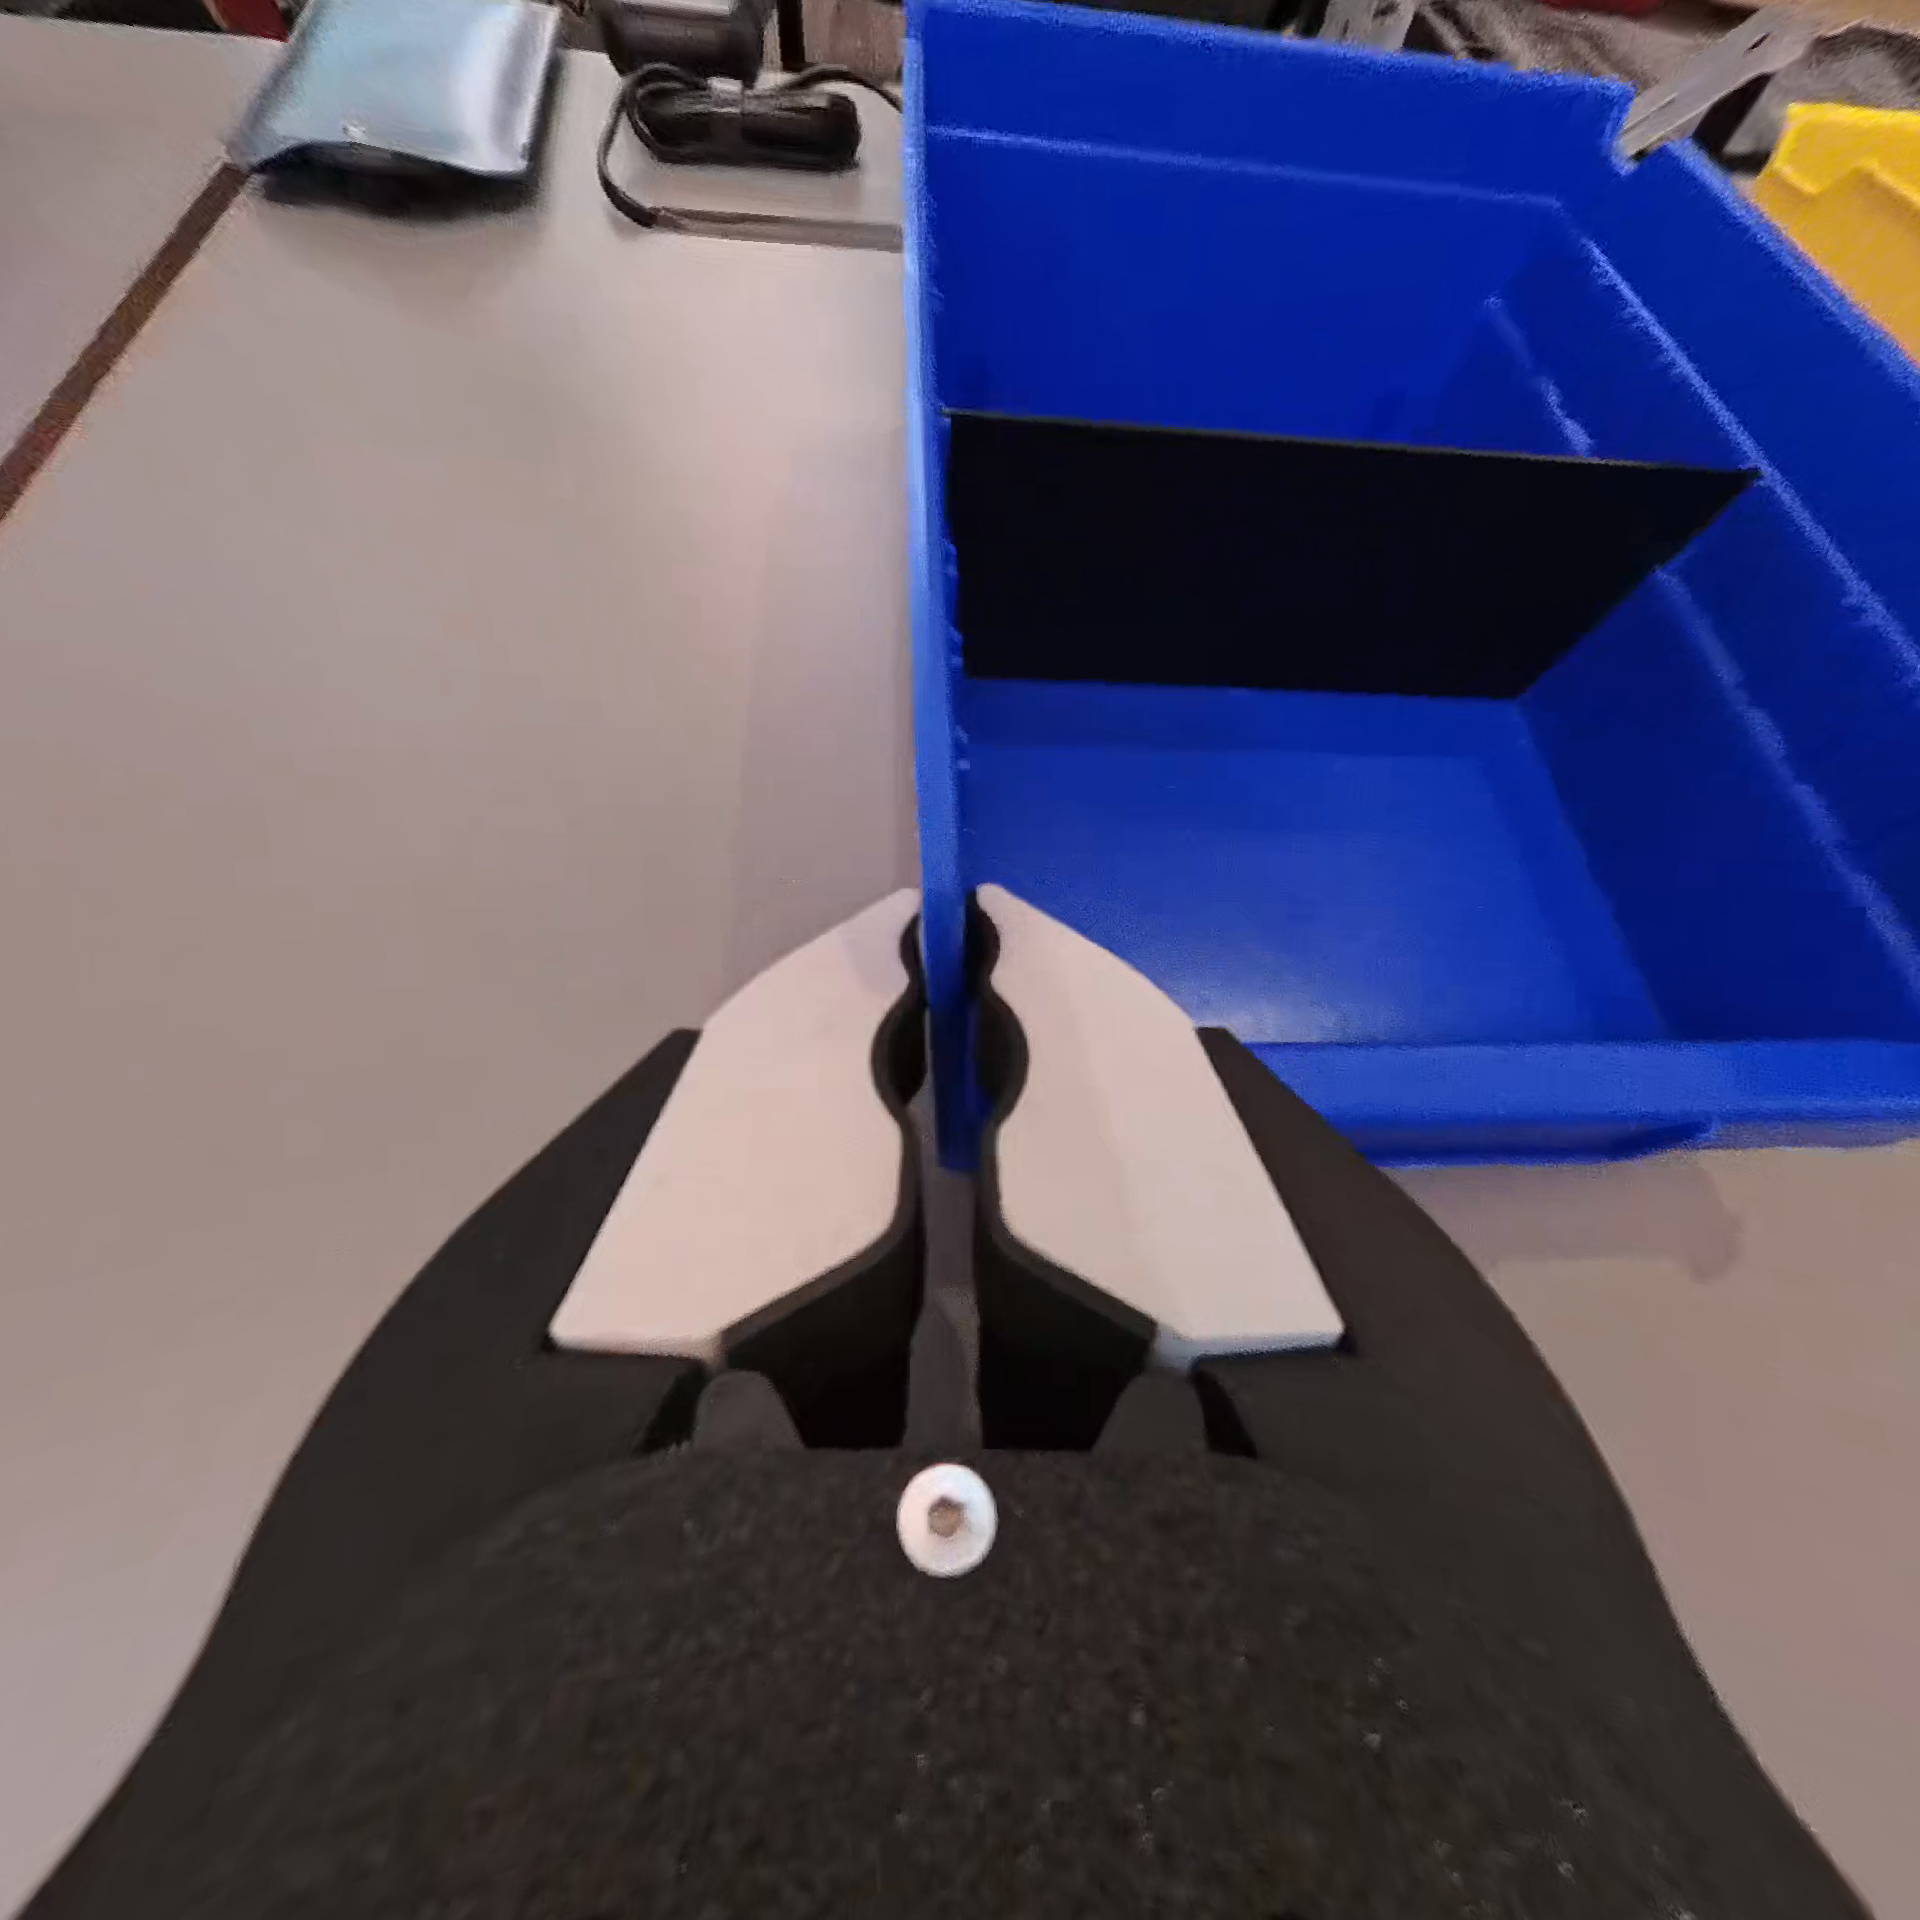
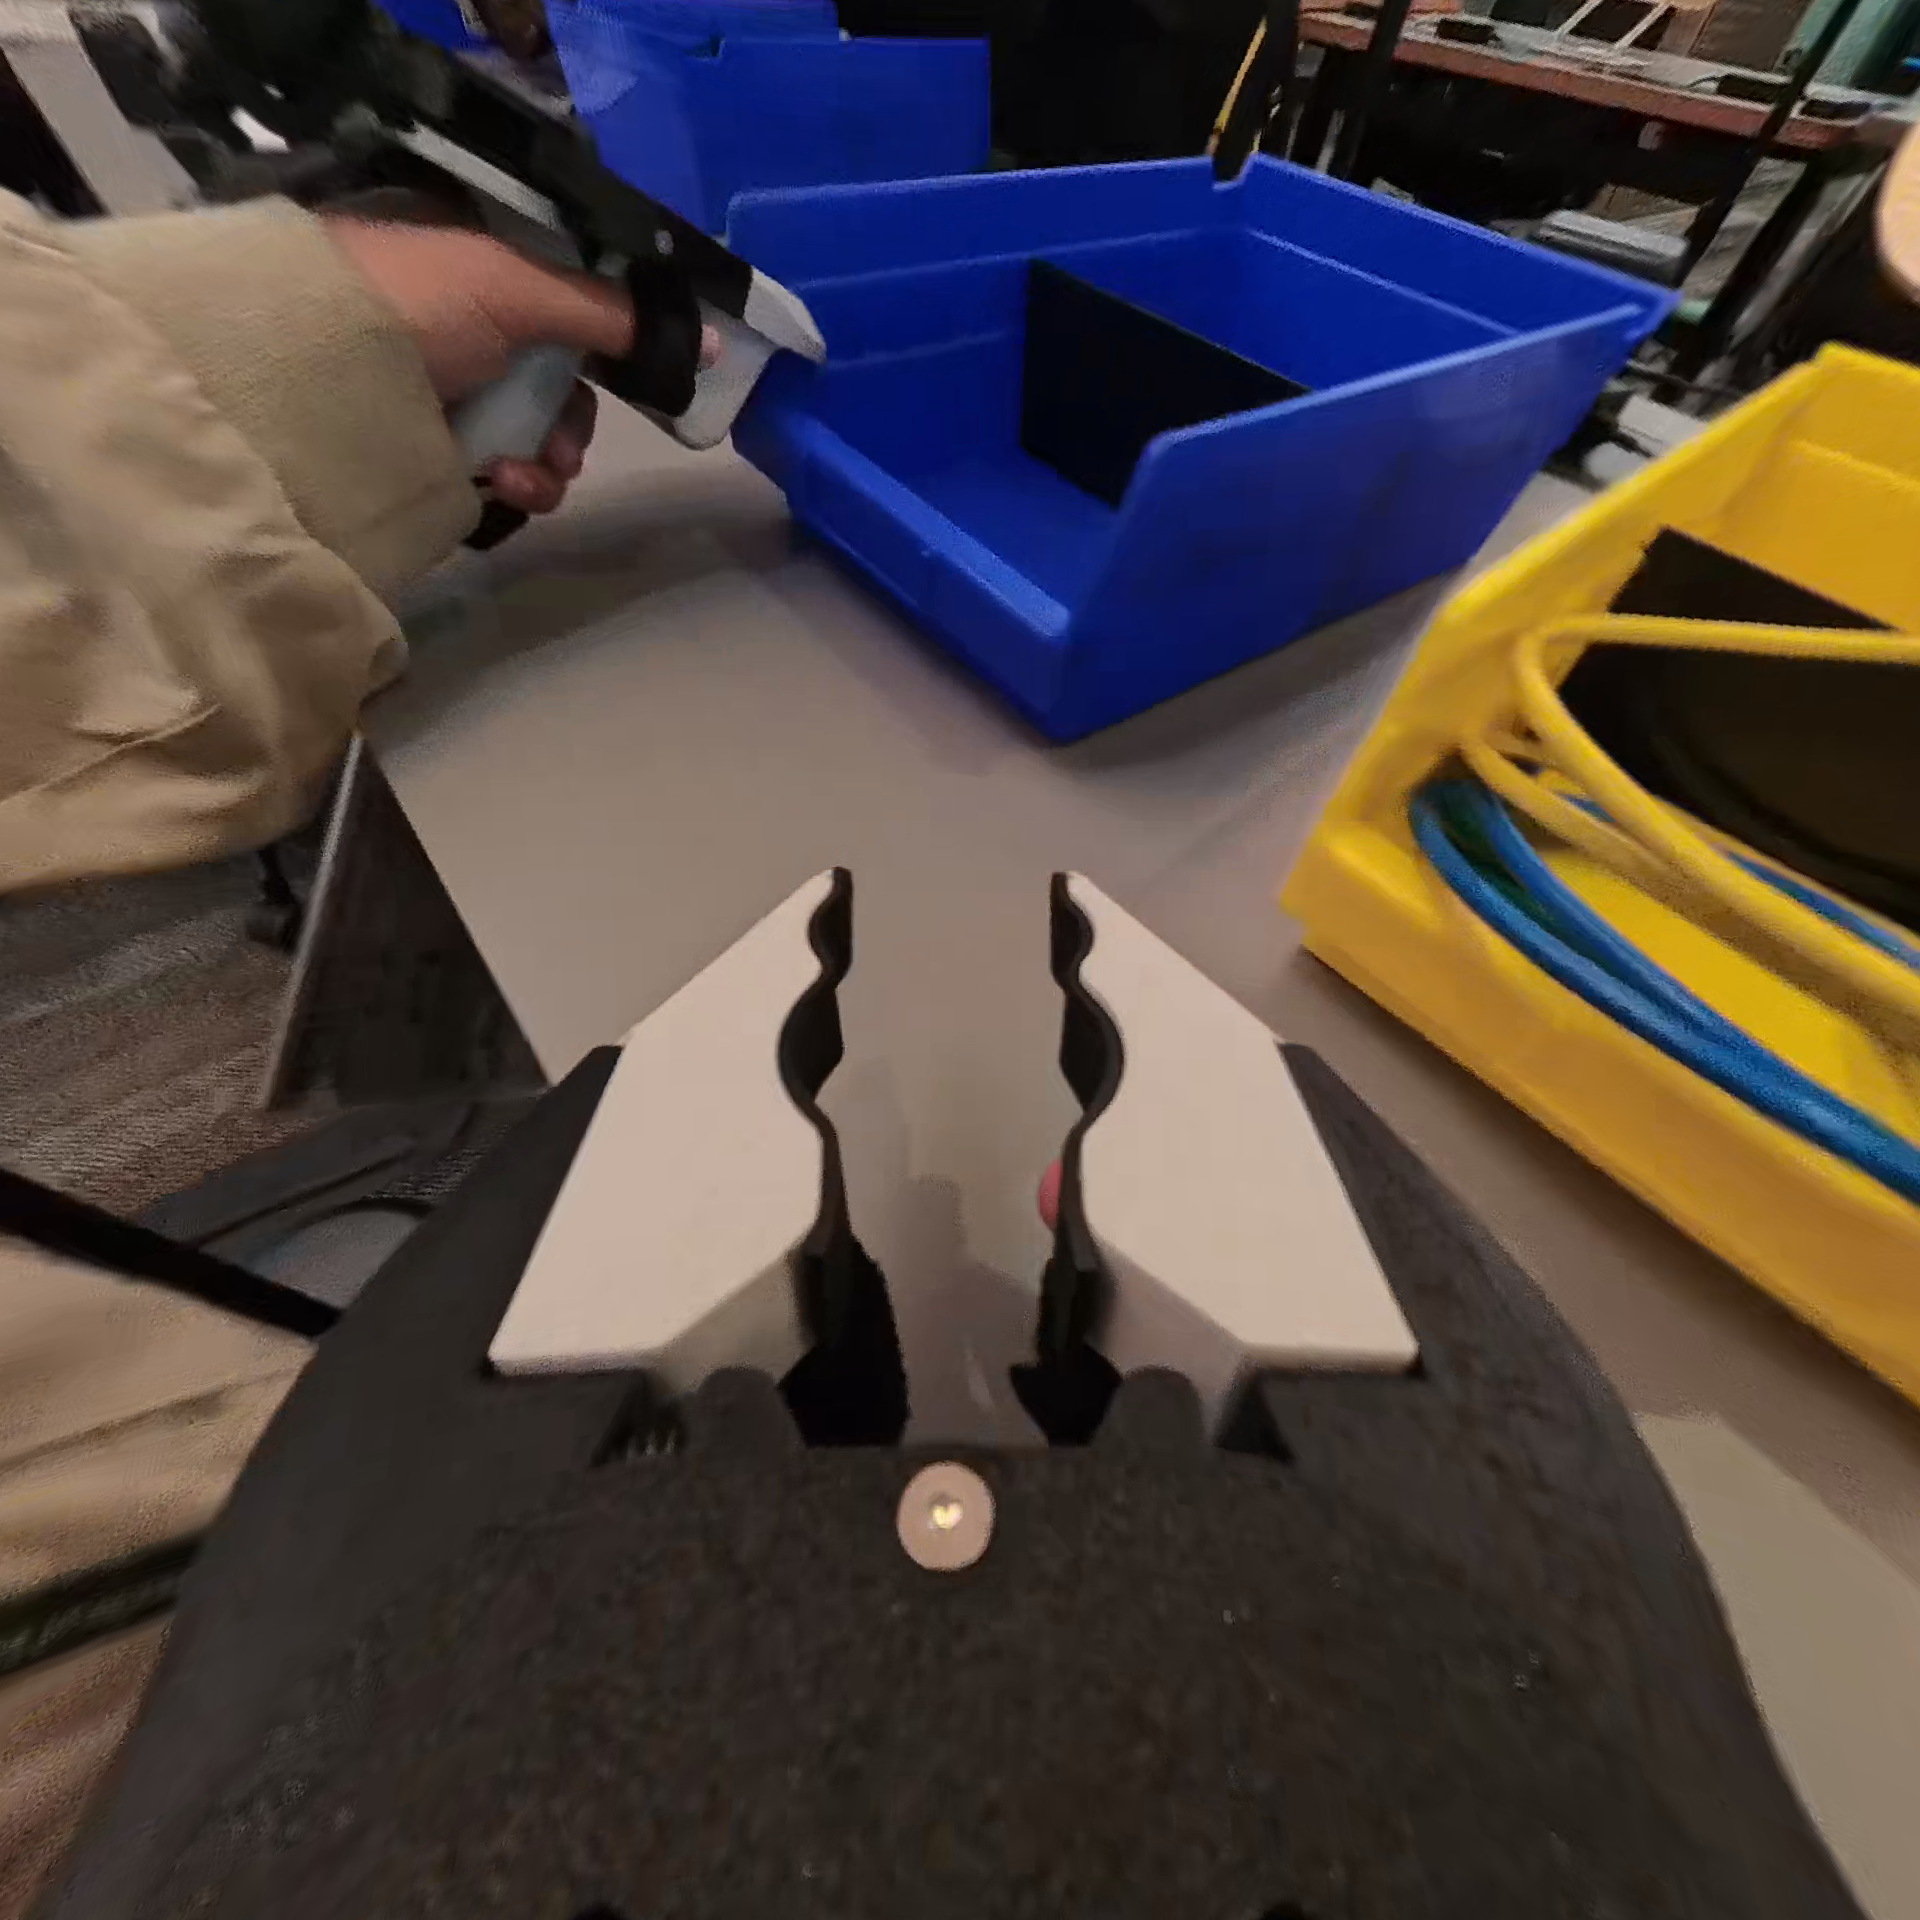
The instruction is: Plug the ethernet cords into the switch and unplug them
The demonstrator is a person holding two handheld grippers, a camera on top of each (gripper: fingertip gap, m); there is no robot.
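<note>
Inside yellow bin (image 2: 1455, 748): coiled ethernet cords (image 2: 1621, 977).

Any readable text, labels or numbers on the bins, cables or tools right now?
None readable in either view.
Blue bin: no label showing.
Yellow bin and its cables: no print visible.
Left tool, right tool: unmarked.
Pouch behind: too blurred to tell.

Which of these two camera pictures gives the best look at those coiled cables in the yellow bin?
The right wrist view. The coiled yellow and blue cables lie plainly inside the yellow plastic bin at its right edge. The left wrist view shows none of the cables, only a corner of that bin behind the blue plastic bin.
</note>
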